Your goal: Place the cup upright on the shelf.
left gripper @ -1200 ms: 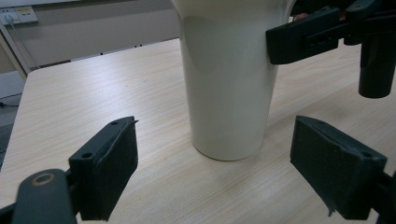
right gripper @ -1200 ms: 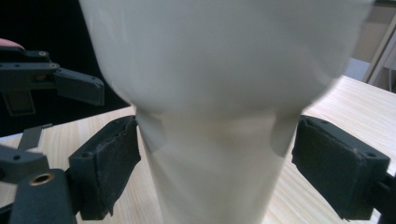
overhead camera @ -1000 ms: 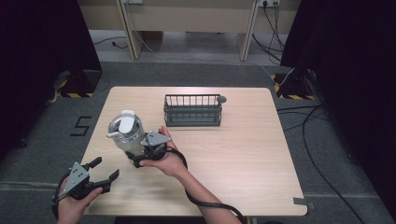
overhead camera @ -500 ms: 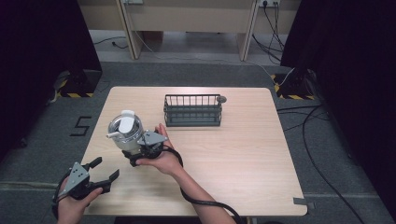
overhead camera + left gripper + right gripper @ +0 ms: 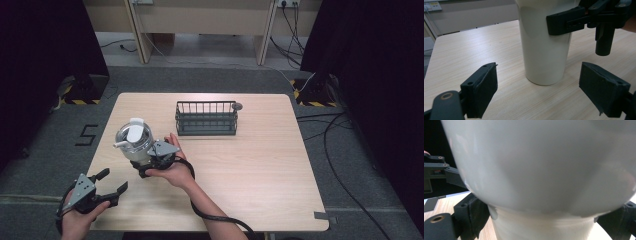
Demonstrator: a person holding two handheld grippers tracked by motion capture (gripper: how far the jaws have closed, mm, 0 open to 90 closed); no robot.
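A white cup (image 5: 134, 142) with a lid stands upright near the table's left side. From its right, my right gripper (image 5: 145, 162) reaches around the lower body; its jaws have just been closing. In the right gripper view the cup (image 5: 536, 170) looms close and both black pads (image 5: 474, 217) press its sides. My left gripper (image 5: 112, 180) rests open near the front left corner, aimed at the cup. In the left gripper view the cup (image 5: 544, 50) stands a little beyond my spread jaws. One jaw of the right gripper (image 5: 566, 22) lies against its wall.
A dark wire basket (image 5: 206, 119) sits at the back middle of the wooden table (image 5: 260, 170), with a small dark knob (image 5: 237, 106) at its right end. A black cable trails from the right forearm over the front edge.
Almost nothing differs: the right hand has shifted very slightly at the cup, and the left gripper and the cup stay where they were.
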